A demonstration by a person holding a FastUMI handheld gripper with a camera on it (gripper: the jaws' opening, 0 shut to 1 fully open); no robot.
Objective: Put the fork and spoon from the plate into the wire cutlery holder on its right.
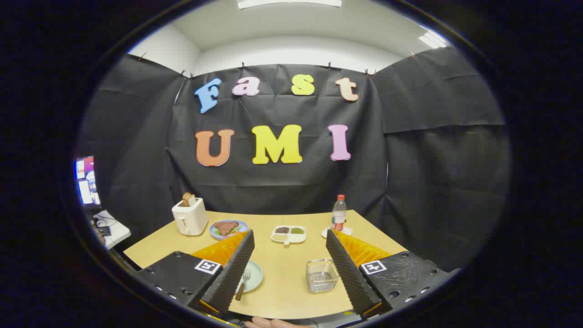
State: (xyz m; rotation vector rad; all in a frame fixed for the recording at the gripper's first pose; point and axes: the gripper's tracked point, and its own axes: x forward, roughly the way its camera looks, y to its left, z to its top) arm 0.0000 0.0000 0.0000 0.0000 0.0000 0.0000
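A pale wooden table lies ahead of the tongs and runs back to the wall of creased black cloth that closes the booth on three sides. Above the cloth rise plain white walls and a white ceiling with bright strip lights. Off to the left of the tongs, a lit screen stands over a small white side desk

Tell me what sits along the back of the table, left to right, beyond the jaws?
Toaster → plate of food → divided white dish → water bottle. Nearer, the open gripper holds nothing; between its fingers lie a plate with a fork and the wire holder.
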